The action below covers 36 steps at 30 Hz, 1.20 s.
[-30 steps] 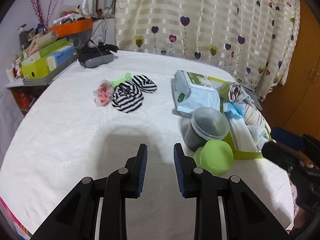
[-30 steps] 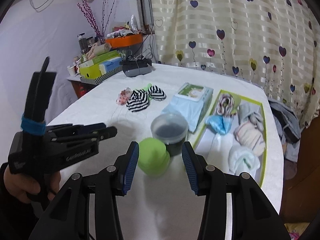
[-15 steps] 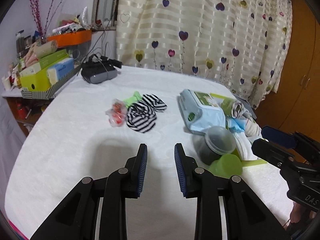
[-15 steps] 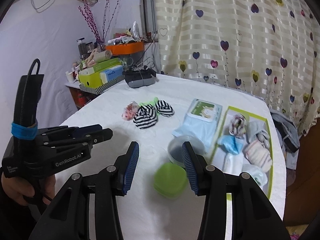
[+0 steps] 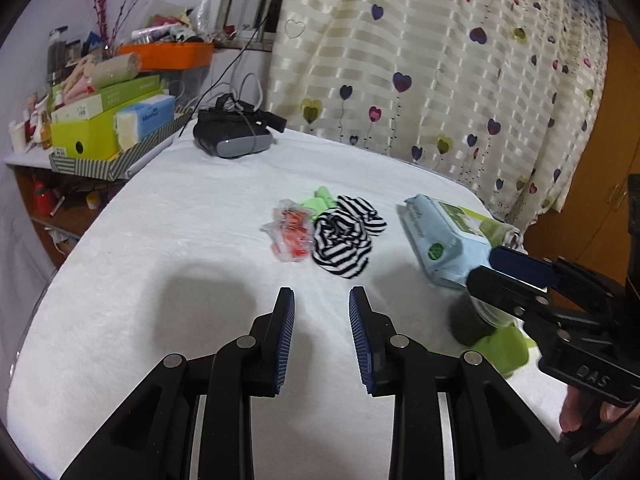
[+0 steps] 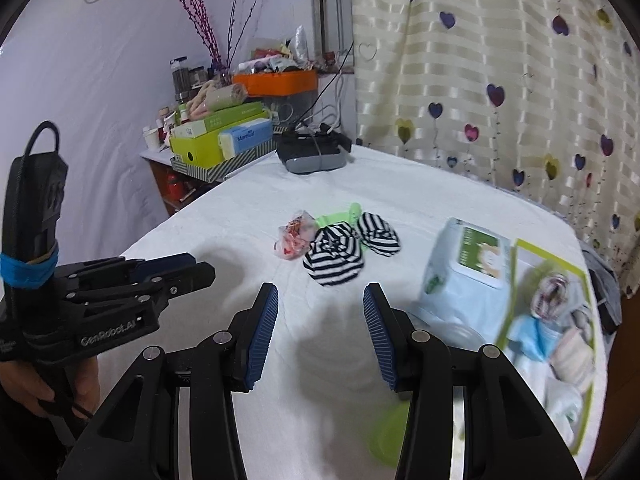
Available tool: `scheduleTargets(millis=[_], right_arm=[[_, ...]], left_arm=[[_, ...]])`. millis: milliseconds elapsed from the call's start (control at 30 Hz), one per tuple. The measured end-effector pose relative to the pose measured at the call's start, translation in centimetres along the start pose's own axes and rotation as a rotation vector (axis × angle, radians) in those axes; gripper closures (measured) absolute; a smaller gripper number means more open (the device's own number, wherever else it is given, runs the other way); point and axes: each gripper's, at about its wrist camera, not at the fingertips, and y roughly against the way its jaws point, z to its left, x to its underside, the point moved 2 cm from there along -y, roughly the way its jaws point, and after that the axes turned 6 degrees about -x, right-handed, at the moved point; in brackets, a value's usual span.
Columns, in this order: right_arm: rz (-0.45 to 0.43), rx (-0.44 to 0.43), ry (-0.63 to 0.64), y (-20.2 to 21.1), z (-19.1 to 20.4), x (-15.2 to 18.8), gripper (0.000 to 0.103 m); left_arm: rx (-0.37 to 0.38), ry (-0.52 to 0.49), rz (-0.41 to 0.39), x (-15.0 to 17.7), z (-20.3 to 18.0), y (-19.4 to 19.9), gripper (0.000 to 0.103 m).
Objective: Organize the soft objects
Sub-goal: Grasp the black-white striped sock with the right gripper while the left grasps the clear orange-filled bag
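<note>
Two black-and-white striped socks (image 5: 344, 238) (image 6: 338, 254) lie bunched on the white table, with a light green sock (image 5: 318, 200) (image 6: 340, 216) behind them and a small clear bag with red bits (image 5: 290, 232) (image 6: 292, 236) on their left. My left gripper (image 5: 322, 304) hovers open and empty over bare cloth just short of the socks; in the right wrist view it is the black tool (image 6: 200, 274) at the left. My right gripper (image 6: 320, 304) is open too, with nothing between its fingers. In the left wrist view it reaches in from the right (image 5: 486, 268).
A light blue wipes pack (image 6: 466, 272) (image 5: 440, 236) lies right of the socks. A green-rimmed tray (image 6: 540, 256) holds several rolled soft items. A dark round container (image 5: 470, 320) and its green lid (image 5: 506, 350) sit near the front. A headset (image 5: 232, 136) and a cluttered shelf (image 5: 104, 128) stand behind.
Both grippers have moved back and to the left across the table. The container, lid and tray have slid toward the right edge of both views. Neither gripper has taken hold of anything.
</note>
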Motion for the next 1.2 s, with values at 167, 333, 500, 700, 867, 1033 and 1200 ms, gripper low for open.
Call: scheduleTargets(millis=[167,333,500,700,867,1033,1200], right_arm=[[0.028,-0.016,-0.025,-3.8,-0.2,-1.6,0.057],[0.082,-0.034,-0.049,-8.3,-0.6,-2.8,0.057],[0.135,0.012,-0.111,-12.2,-2.4,-2.5,0.057],[0.177,0.071,-0.136,-14.6,-3.4,-2.8,0.057],[0.215,0.128,-0.169,-16.3,-3.7,-3.0,0.057],[0.254,0.115,-0.167,-18.0,-3.5,-2.6,0.058],[0.213,0.102,-0.142,-16.6,-3.0,-2.6,0.092]], left_arm=[[0.01,0.028,0.037,-1.3,2.0,-2.4,0.076],[-0.005,0.016,0.035,-2.7,3.2,-3.3,0.076],[0.006,0.021,0.045,-2.2,3.7,-4.0,0.075],[0.0,0.045,0.065,-2.2,4.4,-5.2,0.075],[-0.002,0.042,0.074,-3.1,4.6,-5.8,0.075],[-0.021,0.045,0.084,-3.9,4.6,-6.5,0.072],[-0.023,0.008,0.094,-4.7,3.4,-7.4,0.072]])
